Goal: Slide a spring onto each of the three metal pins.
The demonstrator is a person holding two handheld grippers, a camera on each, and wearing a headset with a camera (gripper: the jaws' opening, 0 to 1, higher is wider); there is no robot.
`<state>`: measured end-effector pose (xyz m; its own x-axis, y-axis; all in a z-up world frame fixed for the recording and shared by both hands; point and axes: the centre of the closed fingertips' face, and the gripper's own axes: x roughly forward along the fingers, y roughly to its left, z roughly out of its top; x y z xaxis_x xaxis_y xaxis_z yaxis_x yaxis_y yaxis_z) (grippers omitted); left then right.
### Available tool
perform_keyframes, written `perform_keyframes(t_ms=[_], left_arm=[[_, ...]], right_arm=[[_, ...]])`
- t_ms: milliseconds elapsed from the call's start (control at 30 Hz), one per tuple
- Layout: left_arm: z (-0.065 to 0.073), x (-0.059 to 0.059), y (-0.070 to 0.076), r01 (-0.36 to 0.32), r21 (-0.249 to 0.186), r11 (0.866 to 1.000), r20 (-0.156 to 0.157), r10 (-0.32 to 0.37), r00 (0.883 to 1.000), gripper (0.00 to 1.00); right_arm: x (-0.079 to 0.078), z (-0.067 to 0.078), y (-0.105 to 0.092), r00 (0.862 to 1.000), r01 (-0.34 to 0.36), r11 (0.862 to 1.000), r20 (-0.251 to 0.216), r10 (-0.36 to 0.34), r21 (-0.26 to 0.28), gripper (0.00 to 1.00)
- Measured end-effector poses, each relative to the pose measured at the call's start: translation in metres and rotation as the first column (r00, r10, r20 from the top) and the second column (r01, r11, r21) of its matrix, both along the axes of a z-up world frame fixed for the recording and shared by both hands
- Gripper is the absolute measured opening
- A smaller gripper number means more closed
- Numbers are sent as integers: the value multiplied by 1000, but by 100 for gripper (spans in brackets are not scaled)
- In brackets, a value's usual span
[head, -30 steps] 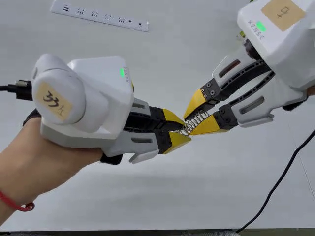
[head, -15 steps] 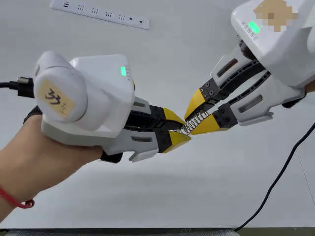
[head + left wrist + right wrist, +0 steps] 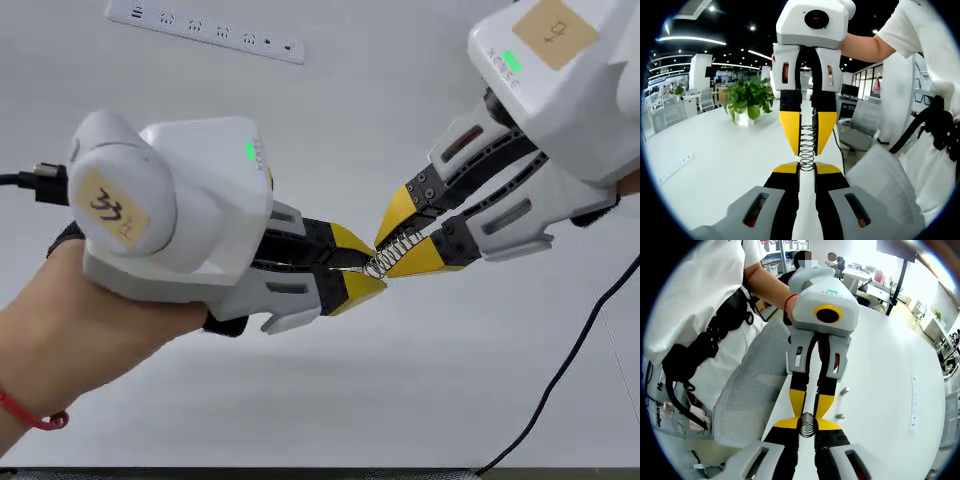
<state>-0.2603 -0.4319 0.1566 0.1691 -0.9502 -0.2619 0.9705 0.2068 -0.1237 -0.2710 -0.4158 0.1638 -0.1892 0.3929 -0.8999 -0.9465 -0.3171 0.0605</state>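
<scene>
Your right gripper (image 3: pixel 386 254) clamps the spring (image 3: pixel 394 249); your left gripper (image 3: pixel 372 266) pinches a pin (image 3: pixel 357 268) (tips meeting).

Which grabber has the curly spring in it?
The right gripper: the spring lies between its yellow jaws. The left gripper only meets the spring's tip.

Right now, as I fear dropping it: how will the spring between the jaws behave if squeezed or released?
The spring looks thin and open-coiled, so it likely flexes easily. Pinched sideways by the right gripper, it could pop out. Being round and apparently light, it would probably roll on the smooth table.
</scene>
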Motion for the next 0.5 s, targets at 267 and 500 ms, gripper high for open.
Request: perform_keyframes(t_ms=[267, 500], left_arm=[[1, 0, 6, -7, -7, 1000, 1, 7, 1000, 10], [-2, 4, 31, -61, 9, 998, 11, 61, 998, 14]], right_arm=[[3, 3, 1, 1000, 27, 1000, 0, -27, 7, 7], [16, 9, -9, 996, 92, 996, 16, -92, 22, 7]])
